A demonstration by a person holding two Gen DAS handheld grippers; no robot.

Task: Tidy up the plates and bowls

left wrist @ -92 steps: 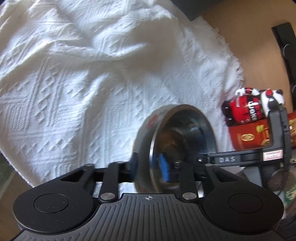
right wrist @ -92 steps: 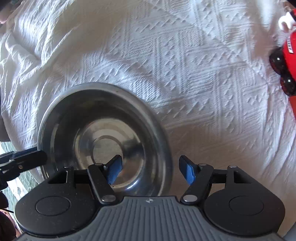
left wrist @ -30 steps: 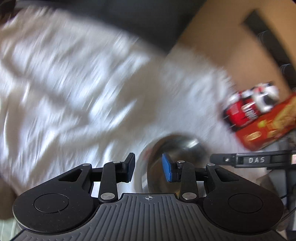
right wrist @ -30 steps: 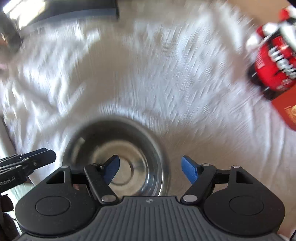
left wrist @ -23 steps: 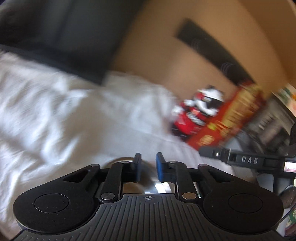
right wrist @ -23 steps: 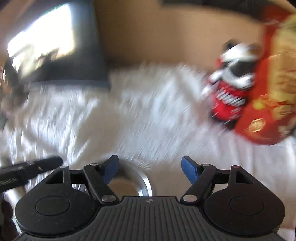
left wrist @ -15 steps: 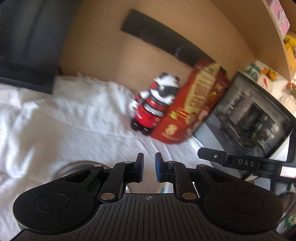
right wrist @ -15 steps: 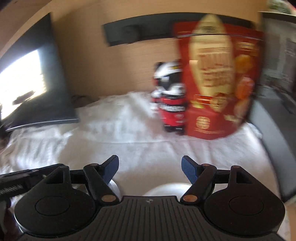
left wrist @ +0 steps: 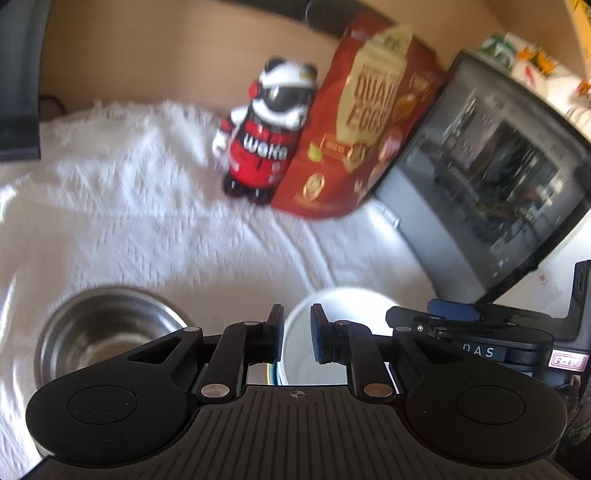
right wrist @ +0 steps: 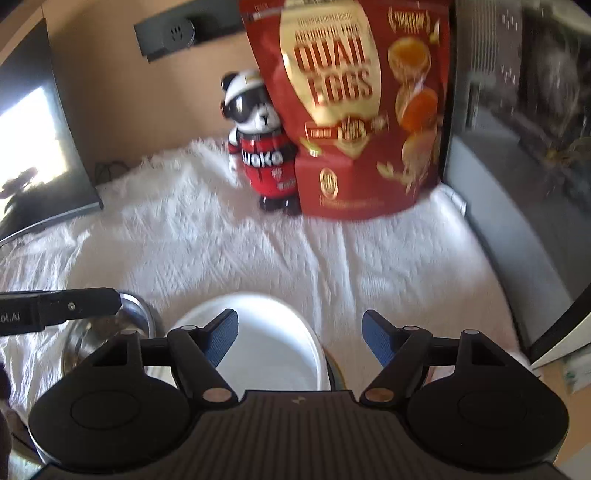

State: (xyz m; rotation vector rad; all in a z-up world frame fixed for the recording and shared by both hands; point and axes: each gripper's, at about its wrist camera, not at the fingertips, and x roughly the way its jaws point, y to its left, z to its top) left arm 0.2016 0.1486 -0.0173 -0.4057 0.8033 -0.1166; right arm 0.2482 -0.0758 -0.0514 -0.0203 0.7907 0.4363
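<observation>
Left gripper has its jaws close together with just a narrow gap, nothing clamped between them, and it hangs over the left rim of the white bowl. The right gripper has its blue-padded fingers spread wide, empty too, sitting over that same white bowl, whose right rim falls in the gap between the pads.

The white bowl sits mouth up on the white textured cloth, and there's a sliver of something with a blue edge under it that I can't make out. Just to its left is the steel bowl, also mouth up on the cloth, close beside the white one; can't tell if they actually touch. From the right wrist view the steel bowl is partly hidden behind the other gripper's arm.

Readable stuff: the red pouch at the back says "QUAIL EGGS" in big red letters on gold, standing upright. The panda figure right beside it, looks like touching, has "waka" across its red chest. The right gripper's arm shows "DAS" in the left wrist view, plus a small handwritten tag I can't read properly.

A dark glass-fronted appliance stands on the right, and a black outlet strip is on the tan wall behind.
</observation>
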